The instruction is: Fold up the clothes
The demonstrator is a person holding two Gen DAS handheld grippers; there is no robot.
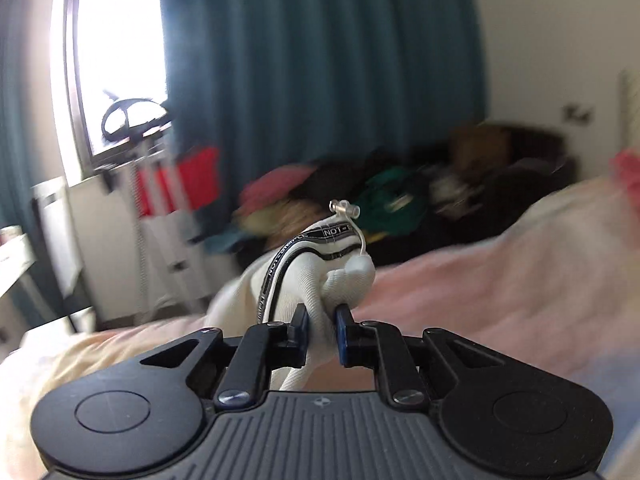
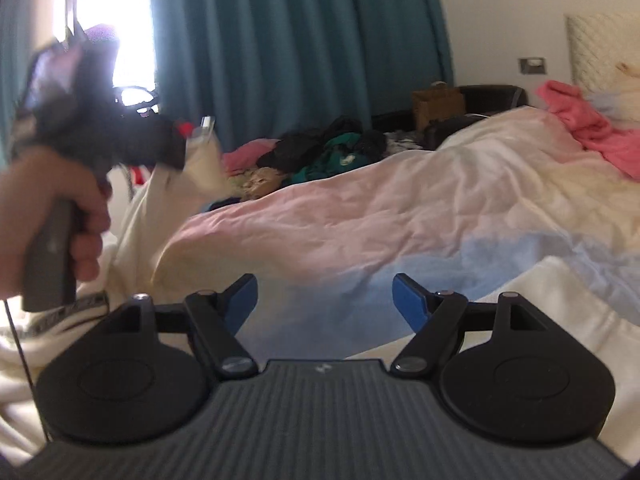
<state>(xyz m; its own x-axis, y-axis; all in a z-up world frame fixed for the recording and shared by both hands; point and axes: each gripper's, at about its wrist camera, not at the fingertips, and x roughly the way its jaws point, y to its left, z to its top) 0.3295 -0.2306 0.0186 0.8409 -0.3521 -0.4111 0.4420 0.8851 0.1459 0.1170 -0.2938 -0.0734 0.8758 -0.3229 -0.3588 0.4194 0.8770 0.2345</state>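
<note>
Cream-white ribbed fabric is bunched between the blue pads of the left hand-held gripper (image 1: 322, 332), which is clenched on it: this is a white garment (image 1: 320, 280) with a black-and-white lettered trim band and a clear plastic tag fastener (image 1: 344, 210) sticking up at its top edge. From the right wrist view the same garment (image 2: 160, 208) hangs in a long drape from that gripper (image 2: 188, 144) down to the bed, with its lower part piled at the left near the camera. A person's hand (image 2: 56, 216) wraps the grey handle of the left gripper, which is blurred.

The right hand-held gripper (image 2: 325, 300) is released, its blue pads (image 2: 408, 300) standing wide apart with nothing between them, and it hovers over the duvet (image 2: 360, 216), a crumpled cover in pale pink, cream and light blue.

Behind the bed lies a heap of mixed clothes (image 2: 320, 152) in pink, black, green and tan. A coral-pink garment (image 2: 592, 132) lies on the far right of the bed near a quilted cream pillow (image 2: 600, 48). Teal curtains (image 2: 300, 40) hang beside a bright window (image 1: 120, 52).
</note>
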